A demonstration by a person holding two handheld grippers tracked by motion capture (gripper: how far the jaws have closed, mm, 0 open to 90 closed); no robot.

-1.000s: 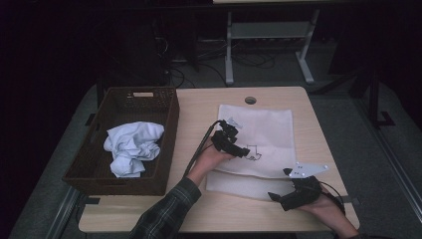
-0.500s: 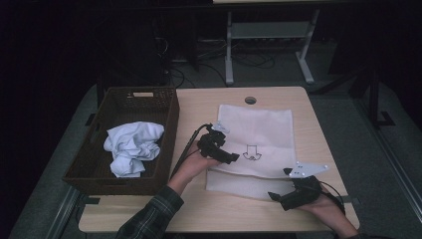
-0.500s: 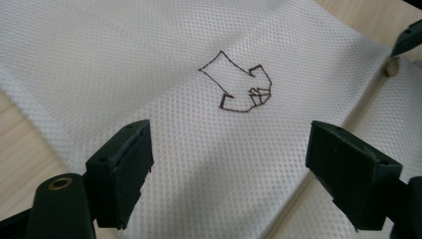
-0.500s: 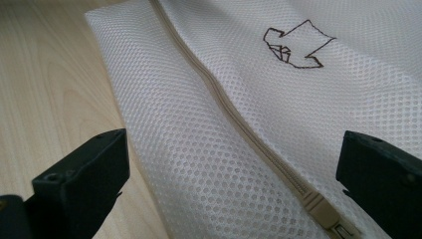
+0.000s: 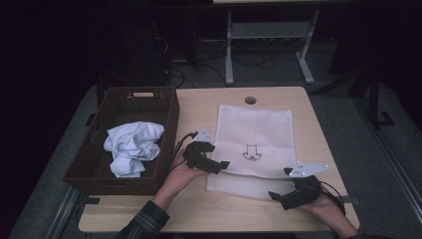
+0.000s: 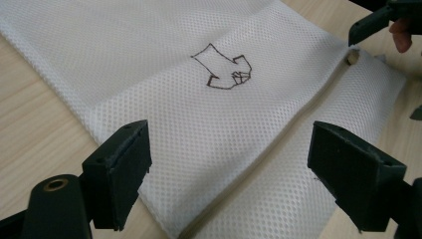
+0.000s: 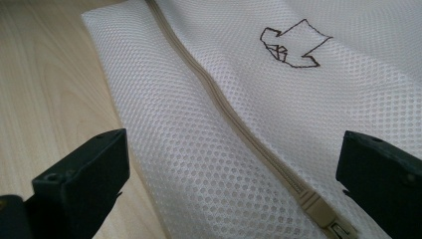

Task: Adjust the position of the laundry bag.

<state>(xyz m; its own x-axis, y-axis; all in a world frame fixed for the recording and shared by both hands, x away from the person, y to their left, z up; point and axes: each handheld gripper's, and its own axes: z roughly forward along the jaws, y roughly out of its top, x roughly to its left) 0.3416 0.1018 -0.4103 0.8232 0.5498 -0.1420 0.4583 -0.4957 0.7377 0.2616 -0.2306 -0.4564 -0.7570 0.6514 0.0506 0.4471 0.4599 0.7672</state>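
A white mesh laundry bag (image 5: 255, 130) lies flat mid-table, with a hand-drawn arrow (image 5: 251, 152) on it and a beige zipper (image 7: 224, 107) running near its front edge. My left gripper (image 5: 223, 167) hovers at the bag's left front corner. Its jaws have just been opening and stand open, with only the mesh (image 6: 199, 124) below them and nothing pinched. My right gripper (image 5: 276, 195) rests at the bag's front right corner, open, its jaws straddling the zipper just short of the zipper pull (image 7: 318, 209). In the left gripper view, the right gripper's jaw tip sits by the zipper end (image 6: 352, 57).
A dark wicker basket (image 5: 94, 167) stands at the table's left with a crumpled white cloth (image 5: 132, 147) inside. A cable hole (image 5: 250, 100) sits at the table's far edge. Bare wood runs along the front edge (image 5: 209, 211) and the right side.
My left hand has drawn back from over the bag's middle, leftward and toward the person, to the bag's left edge. The right hand has stayed put.
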